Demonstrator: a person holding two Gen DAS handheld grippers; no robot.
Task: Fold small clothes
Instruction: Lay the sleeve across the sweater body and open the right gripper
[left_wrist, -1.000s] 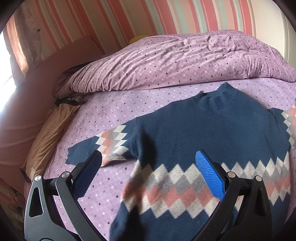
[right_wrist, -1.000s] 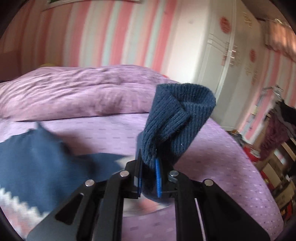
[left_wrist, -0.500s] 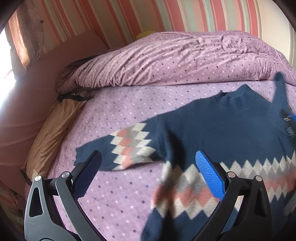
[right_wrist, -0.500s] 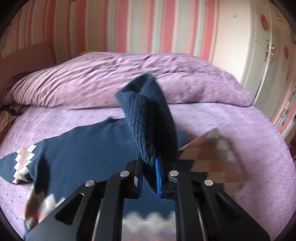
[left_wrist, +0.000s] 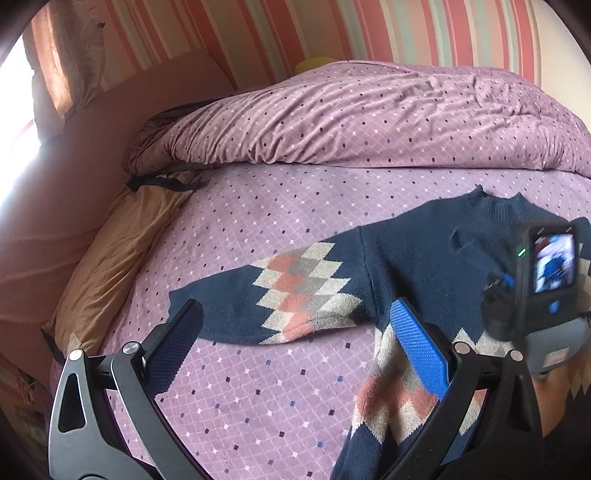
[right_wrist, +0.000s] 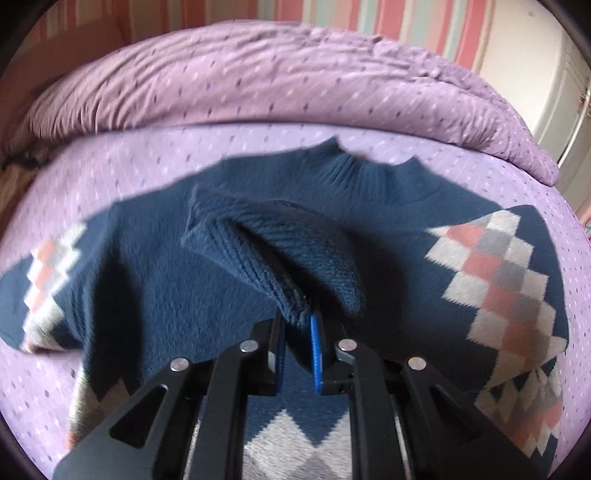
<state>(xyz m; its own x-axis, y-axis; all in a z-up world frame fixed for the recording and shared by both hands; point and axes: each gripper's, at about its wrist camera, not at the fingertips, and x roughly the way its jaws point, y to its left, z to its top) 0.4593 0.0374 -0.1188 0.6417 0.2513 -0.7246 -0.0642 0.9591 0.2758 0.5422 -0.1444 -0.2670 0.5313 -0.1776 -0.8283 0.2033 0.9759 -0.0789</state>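
While the navy sweater (left_wrist: 424, 258) lies flat on the bed (left_wrist: 280, 376), collar twd the duvet (left_wrist: 369, 118), the right hand-held gripper (right_wrist: 298, 354) is clamped on the ribbed sleeve cuff (right_wrist: 273, 254), held over the sweater's chest. Left hand-held gripper (left_wrist: 295, 347) is wide open w/ nothing between, above the other sleeve (left_wrist: 280, 299).

Navy knitted sweater with diamond-pattern bands (left_wrist: 424, 258) flat on purple dotted bed (left_wrist: 258, 221), collar toward far side. Heaped purple duvet (left_wrist: 369, 122) behind sweater, across far end of bed. Tan pillow (left_wrist: 110, 258) at bed's left edge, against wall. One sleeve stretched left; other sleeve's ribbed cuff (right_wrist: 273, 254) folded over sweater's chest.
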